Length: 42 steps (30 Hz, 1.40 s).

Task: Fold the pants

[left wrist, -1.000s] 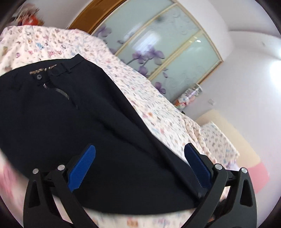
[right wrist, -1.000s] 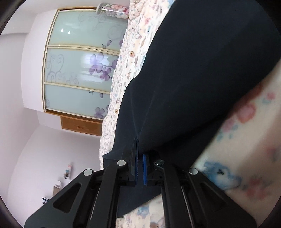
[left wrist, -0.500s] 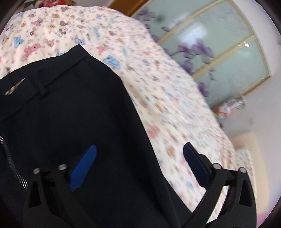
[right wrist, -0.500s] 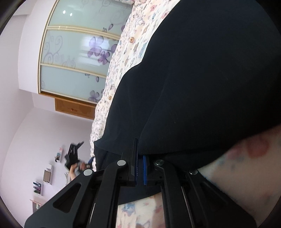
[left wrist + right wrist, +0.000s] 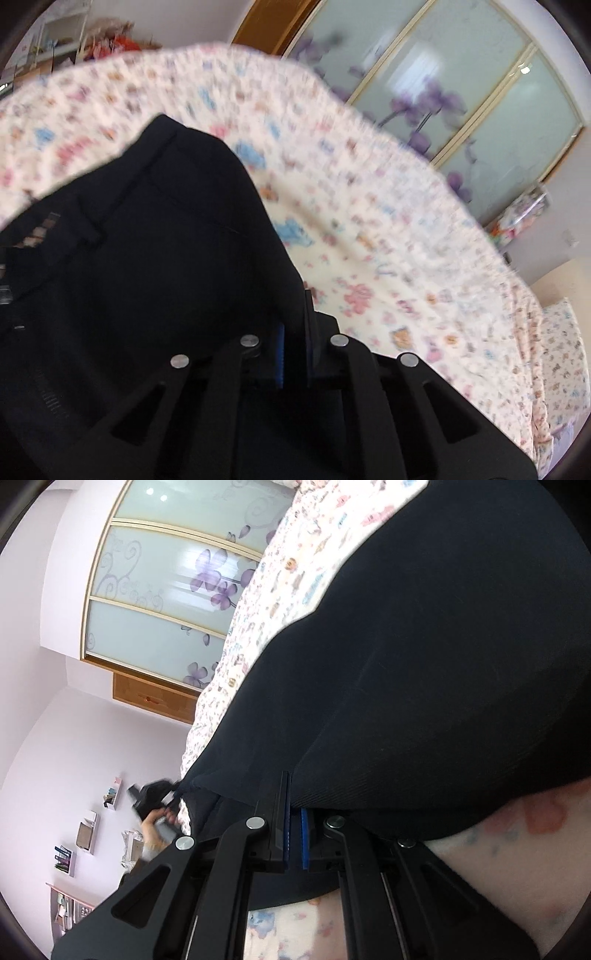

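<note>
Black pants (image 5: 147,258) lie spread on a floral bed sheet (image 5: 369,240), waistband toward the far left. My left gripper (image 5: 295,325) has its jaws closing, and the blue pads (image 5: 280,350) pinch the pants' right side edge. In the right wrist view the pants (image 5: 424,664) fill the upper right. My right gripper (image 5: 293,794) is shut on a lifted fold of that dark fabric. Beyond the pants' far end, a hand (image 5: 159,823) holds the other gripper (image 5: 147,797), small and blurred.
Sliding wardrobe doors with purple flowers (image 5: 461,92) stand beyond the bed. A pillow in matching print (image 5: 561,332) lies at the right. Cluttered shelves (image 5: 92,37) are at the far left. Small wall shelves (image 5: 85,834) hang on the lilac wall.
My left gripper swept along the pants toward the waist end, then its wide-open jaws came together on the side edge. My right gripper kept its hold and rolled slightly.
</note>
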Each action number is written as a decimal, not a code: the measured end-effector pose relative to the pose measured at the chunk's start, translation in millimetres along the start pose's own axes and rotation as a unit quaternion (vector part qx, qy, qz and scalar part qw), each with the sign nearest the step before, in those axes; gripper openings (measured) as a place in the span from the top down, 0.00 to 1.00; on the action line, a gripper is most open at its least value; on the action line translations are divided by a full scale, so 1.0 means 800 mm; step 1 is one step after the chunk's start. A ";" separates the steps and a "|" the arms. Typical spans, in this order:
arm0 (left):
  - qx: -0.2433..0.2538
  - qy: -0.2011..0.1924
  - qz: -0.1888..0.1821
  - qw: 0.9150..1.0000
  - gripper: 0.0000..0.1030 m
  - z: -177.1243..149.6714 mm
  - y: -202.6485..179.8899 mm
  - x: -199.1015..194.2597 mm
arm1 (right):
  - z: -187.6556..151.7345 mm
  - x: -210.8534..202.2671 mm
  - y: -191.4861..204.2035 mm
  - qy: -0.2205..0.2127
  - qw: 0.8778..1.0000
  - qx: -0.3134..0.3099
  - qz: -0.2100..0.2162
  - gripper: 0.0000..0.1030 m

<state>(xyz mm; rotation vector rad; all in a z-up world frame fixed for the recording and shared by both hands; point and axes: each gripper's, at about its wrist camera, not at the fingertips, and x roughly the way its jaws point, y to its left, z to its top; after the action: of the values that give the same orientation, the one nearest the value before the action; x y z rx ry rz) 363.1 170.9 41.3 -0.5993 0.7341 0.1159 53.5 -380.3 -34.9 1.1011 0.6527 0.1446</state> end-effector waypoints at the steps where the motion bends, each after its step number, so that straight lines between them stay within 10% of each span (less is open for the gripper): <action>1: 0.008 -0.014 -0.009 1.000 0.93 -0.004 0.003 -0.027 | 0.001 -0.004 0.002 -0.006 1.000 -0.005 0.002 0.96; 10: 0.023 -0.093 -0.065 0.993 0.92 -0.136 0.107 -0.261 | 0.018 -0.063 0.013 -0.088 0.995 -0.038 0.003 0.96; 19: -0.078 -0.059 -0.067 0.993 0.87 -0.257 0.219 -0.255 | 0.005 -0.086 0.005 -0.112 0.993 -0.037 -0.025 0.96; 24: -0.062 -0.100 -0.077 0.990 0.42 -0.261 0.206 -0.277 | 0.004 -0.081 0.011 -0.077 0.996 -0.017 -0.040 0.89; 26: -0.049 -0.137 -0.059 0.988 0.20 -0.266 0.200 -0.297 | 0.003 -0.084 0.009 -0.053 0.998 -0.002 -0.047 0.75; 27: -0.045 -0.153 -0.058 0.985 0.12 -0.267 0.200 -0.306 | 0.002 -0.090 0.006 -0.041 0.998 0.012 -0.045 0.52; 28: -0.042 -0.180 -0.051 0.981 0.08 -0.270 0.198 -0.319 | 0.000 -0.098 0.002 -0.040 0.998 0.024 -0.040 0.34; 32: -0.022 -0.271 -0.068 0.960 0.02 -0.280 0.191 -0.361 | 0.002 -0.159 0.000 -0.094 0.995 0.043 0.009 0.38; 35: 0.010 -0.233 -0.081 0.969 0.02 -0.273 0.174 -0.345 | 0.016 -0.198 -0.003 -0.144 0.988 0.047 0.004 0.41; 39: 0.000 -0.139 -0.065 0.988 0.02 -0.264 0.166 -0.299 | 0.023 -0.192 -0.036 -0.102 0.987 0.127 0.008 0.46; 42: -0.025 -0.110 -0.056 0.992 0.02 -0.258 0.177 -0.283 | 0.018 -0.198 -0.051 -0.119 0.979 0.155 -0.062 0.53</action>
<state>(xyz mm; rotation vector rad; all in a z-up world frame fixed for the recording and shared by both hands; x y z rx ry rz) 29.0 197.5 2.8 -0.6620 0.4836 0.0957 -74.1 -477.2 0.1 1.3480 0.5363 -0.2003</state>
